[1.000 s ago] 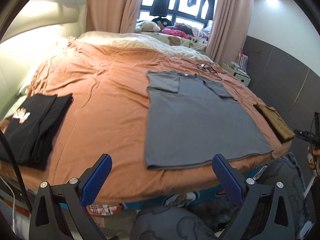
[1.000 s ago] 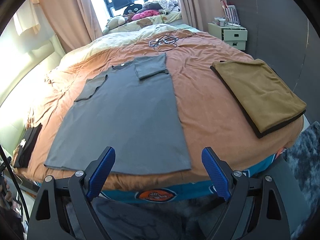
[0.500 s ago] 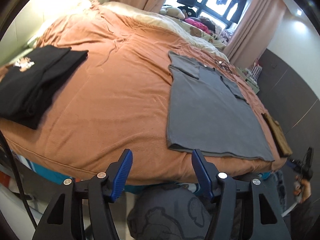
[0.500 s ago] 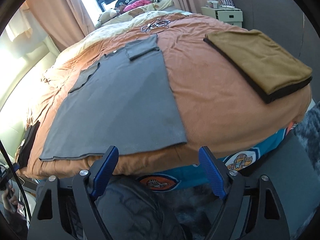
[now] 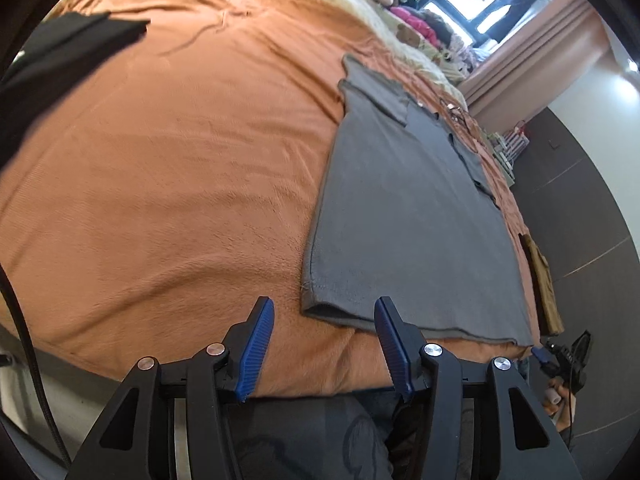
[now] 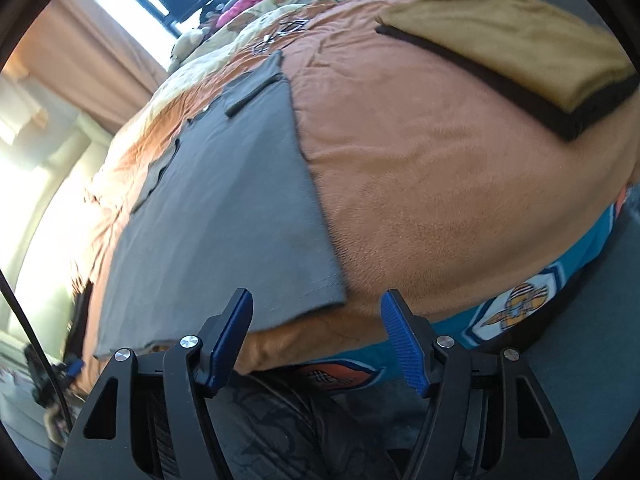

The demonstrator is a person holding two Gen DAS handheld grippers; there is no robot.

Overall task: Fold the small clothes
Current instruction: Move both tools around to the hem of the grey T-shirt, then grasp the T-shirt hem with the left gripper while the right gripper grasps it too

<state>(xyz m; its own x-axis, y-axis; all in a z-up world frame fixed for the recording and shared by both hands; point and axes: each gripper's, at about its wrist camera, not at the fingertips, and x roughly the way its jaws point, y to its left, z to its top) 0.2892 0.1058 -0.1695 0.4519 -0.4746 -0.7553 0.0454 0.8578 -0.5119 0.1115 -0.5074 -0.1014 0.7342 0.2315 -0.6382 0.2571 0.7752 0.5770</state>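
Left wrist view: gray shirt (image 5: 404,208) lies flat on the bed (image 5: 168,168), sleeves already folded in, hem along the near edge. Left gripper (image 5: 323,340) sits at the near-left hem corner, jaws apart and closing, corner lined up between them, pads not pressing cloth yet. Right wrist view: right gripper (image 6: 316,336) is at the near-right hem corner (image 6: 320,292), jaws apart and closing too, nothing clamped.

Step looks like the approach for the bottom-up fold. Next move calls for both grippers to pinch the hem corners together, catching both layers but not the orange blanket, then carry the hem toward the collar evenly.

Black folded top (image 5: 52,64) sits at the far-left edge, tan folded piece (image 6: 516,40) toward the right edge, both well apart from the shirt.

Writing: none readable. A cartoon badge shows on the teal sheet (image 6: 516,308) under the near edge, lettering too small to tell.
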